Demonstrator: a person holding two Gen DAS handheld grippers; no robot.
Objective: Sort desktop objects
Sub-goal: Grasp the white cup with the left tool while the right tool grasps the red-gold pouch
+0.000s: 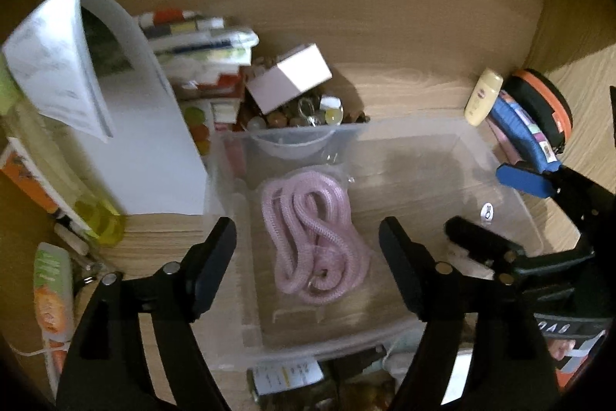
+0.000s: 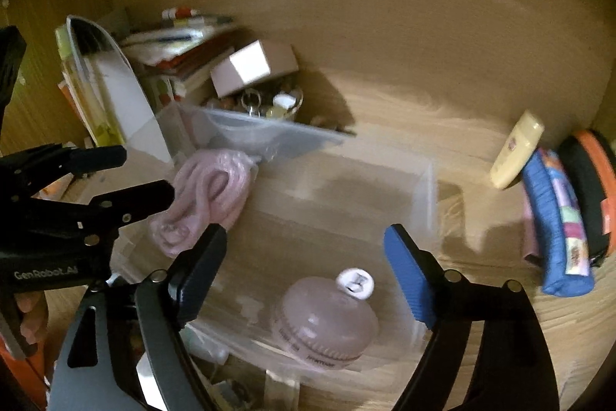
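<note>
A clear plastic bin (image 1: 423, 128) sits on the wooden desk. A coiled pink rope in a clear bag (image 1: 312, 241) lies in the bin's left part. My left gripper (image 1: 308, 259) hangs open just above it, with nothing between the fingers. In the right wrist view a pink round macaron-shaped case (image 2: 323, 324) with a white sticker rests in the bin (image 2: 423, 187) near the front. Above that case my right gripper (image 2: 306, 272) stands open, not touching it. The rope (image 2: 208, 195) and the left gripper (image 2: 134, 176) show at the left there. From the left wrist, the right gripper (image 1: 500, 208) appears over the bin's right side.
Behind the bin stand a bowl of trinkets (image 1: 304, 114) topped by a white box (image 1: 288, 76), a book stack (image 1: 200, 52) and a white folder (image 1: 127, 103). A cream bottle (image 2: 516, 156), blue pencil case (image 2: 554, 230) and orange-black round case (image 2: 593, 191) line the right. A yellow-green bottle (image 1: 96, 214) stands at the left.
</note>
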